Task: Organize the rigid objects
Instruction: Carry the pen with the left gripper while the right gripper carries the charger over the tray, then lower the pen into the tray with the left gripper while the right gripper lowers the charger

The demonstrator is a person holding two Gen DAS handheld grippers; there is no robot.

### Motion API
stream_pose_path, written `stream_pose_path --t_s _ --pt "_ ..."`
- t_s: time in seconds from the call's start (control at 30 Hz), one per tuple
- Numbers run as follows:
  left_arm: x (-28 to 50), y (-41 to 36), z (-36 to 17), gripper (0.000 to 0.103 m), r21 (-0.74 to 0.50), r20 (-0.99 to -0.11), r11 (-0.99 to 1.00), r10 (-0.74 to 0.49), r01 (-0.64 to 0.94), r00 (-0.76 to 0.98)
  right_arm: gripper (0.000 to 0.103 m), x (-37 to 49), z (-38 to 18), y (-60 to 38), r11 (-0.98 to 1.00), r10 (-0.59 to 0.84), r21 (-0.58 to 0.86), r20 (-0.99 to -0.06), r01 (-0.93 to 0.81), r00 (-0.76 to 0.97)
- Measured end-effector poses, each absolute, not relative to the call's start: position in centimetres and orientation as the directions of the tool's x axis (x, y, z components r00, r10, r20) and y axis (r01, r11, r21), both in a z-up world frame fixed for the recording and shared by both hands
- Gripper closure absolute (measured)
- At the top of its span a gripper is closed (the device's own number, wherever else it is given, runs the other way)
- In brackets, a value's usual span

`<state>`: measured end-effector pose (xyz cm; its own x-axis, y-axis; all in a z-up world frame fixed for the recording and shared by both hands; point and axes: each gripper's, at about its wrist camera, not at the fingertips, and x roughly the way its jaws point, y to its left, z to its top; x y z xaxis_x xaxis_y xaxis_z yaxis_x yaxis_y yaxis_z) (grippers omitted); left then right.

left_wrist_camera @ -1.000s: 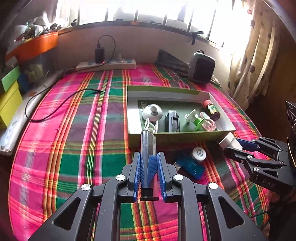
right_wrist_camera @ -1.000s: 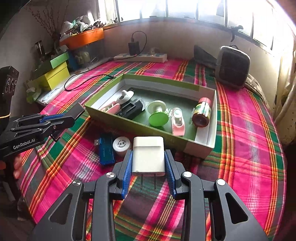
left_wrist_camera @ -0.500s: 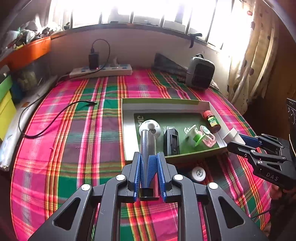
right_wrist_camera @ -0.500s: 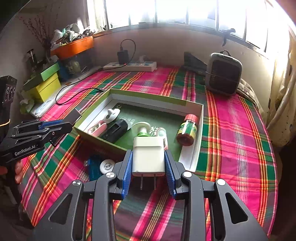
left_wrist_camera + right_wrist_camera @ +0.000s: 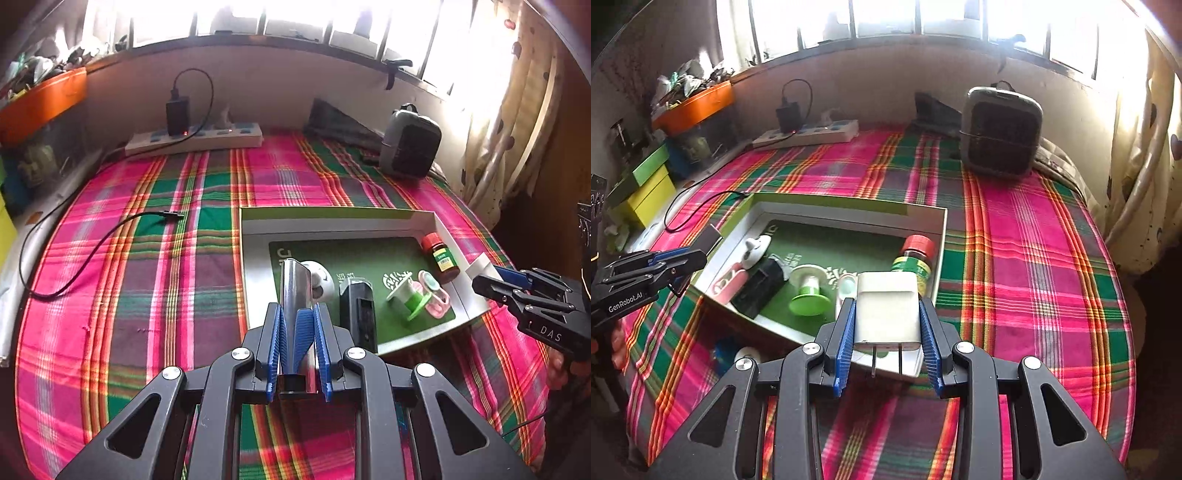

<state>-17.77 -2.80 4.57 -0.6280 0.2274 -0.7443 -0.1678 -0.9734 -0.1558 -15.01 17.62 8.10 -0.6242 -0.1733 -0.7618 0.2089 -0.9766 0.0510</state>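
Tray (image 5: 255,266) ahead of and below both grippers, on a plaid cloth (image 5: 147,280). White plug (image 5: 888,312) clamped between the blue pads of the right gripper (image 5: 888,332), prongs pointing back toward the camera, body hanging over the tray's near right corner. Metal strip (image 5: 295,291) pinched in the nearly closed left gripper (image 5: 297,347), tip over the tray's near left part; kind of object hard to tell, lower end lost between the pads.

Partly hidden: a white round piece (image 5: 319,278) behind the strip, a black block (image 5: 358,314) just right of the left gripper with its near end cut by the fingers. Below the tray in the right view, a blue item (image 5: 722,354) and a white cap (image 5: 748,355) mostly covered by the gripper frame. Pink item (image 5: 731,284) at the tray's left wall unclear. Windows blown out by glare.

Inside the tray, also a green spool (image 5: 809,295) left of the plug and a red-capped bottle (image 5: 916,258) just beyond it. Pale pink piece (image 5: 434,295) beside the spool in the left view.

Beyond the grippers: power strip (image 5: 195,138) with a black charger (image 5: 177,114) by the wall, loose cable (image 5: 92,254) across the cloth, grey heater (image 5: 1001,133) far right, orange tub (image 5: 698,103) and yellow-green boxes (image 5: 646,184) far left, curtain (image 5: 517,110) at the right edge.
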Motion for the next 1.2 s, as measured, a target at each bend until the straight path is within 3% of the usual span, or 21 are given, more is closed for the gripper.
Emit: stream_pose_path --t_s 0.7,1.2 --pt "-20.2 -2.8 2.9 0.088 -0.152 -0.769 -0.976 0.216 -0.156 -0.602 0.068 -17.0 6.1 15.9 -0.967 -0.138 -0.014 -0.807 0.253 -0.574" --pt "-20.1 -2.4 2.6 0.088 -0.161 -0.774 -0.973 0.227 -0.163 -0.591 0.068 -17.4 5.8 16.4 -0.972 -0.172 0.043 -0.803 0.232 -0.571"
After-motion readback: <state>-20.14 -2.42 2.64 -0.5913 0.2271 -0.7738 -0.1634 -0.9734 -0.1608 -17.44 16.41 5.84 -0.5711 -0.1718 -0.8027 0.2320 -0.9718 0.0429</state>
